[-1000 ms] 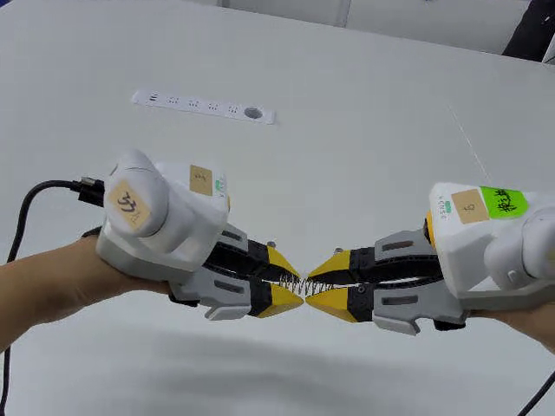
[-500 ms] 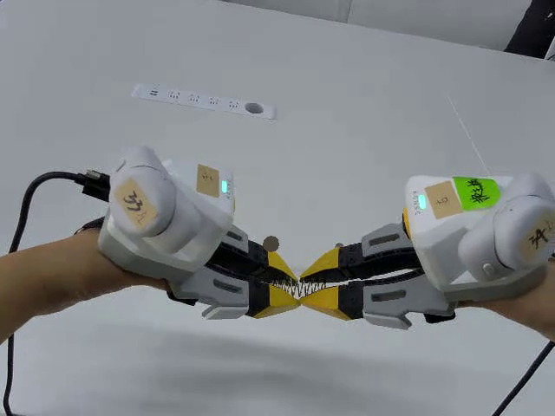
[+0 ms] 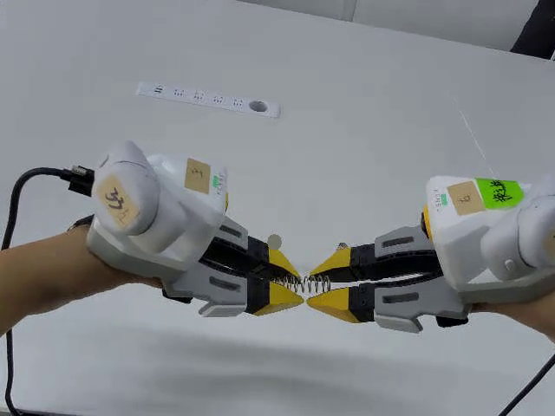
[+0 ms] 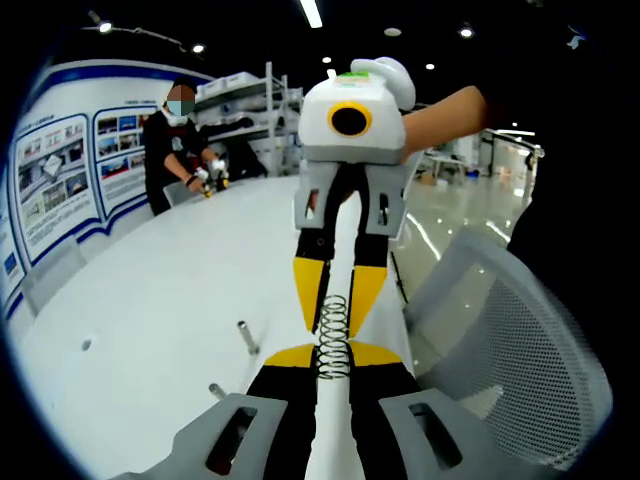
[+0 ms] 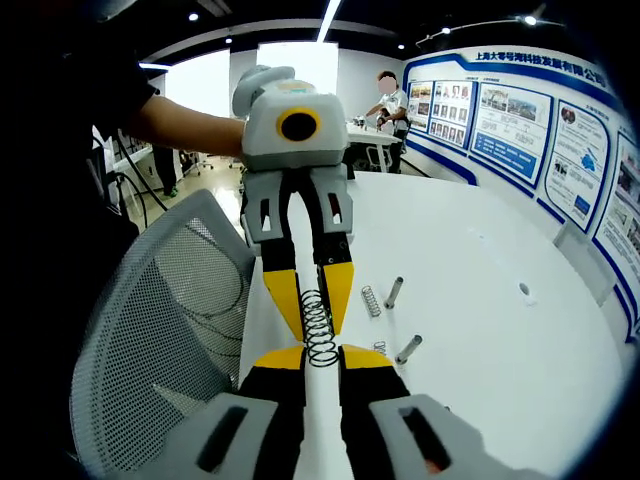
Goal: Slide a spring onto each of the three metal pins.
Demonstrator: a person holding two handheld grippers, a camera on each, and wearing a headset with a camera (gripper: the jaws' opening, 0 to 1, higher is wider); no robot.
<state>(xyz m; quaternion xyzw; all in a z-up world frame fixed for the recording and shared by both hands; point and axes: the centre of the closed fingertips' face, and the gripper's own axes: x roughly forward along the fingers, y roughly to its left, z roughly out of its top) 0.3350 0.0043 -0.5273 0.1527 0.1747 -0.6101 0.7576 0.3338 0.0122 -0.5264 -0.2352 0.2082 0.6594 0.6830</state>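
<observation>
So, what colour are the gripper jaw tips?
Yellow on left gripper and right gripper, clamping the spring; clearest in head view.

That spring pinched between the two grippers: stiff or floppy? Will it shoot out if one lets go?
Probably bendy: the spring is thin, open-coil wire bridging the gap between the left gripper and the right gripper. Likely very light, since tip pinches alone carry it. Being round wire held at its ends, it may slip or ping away if squeezed lengthwise.
</observation>
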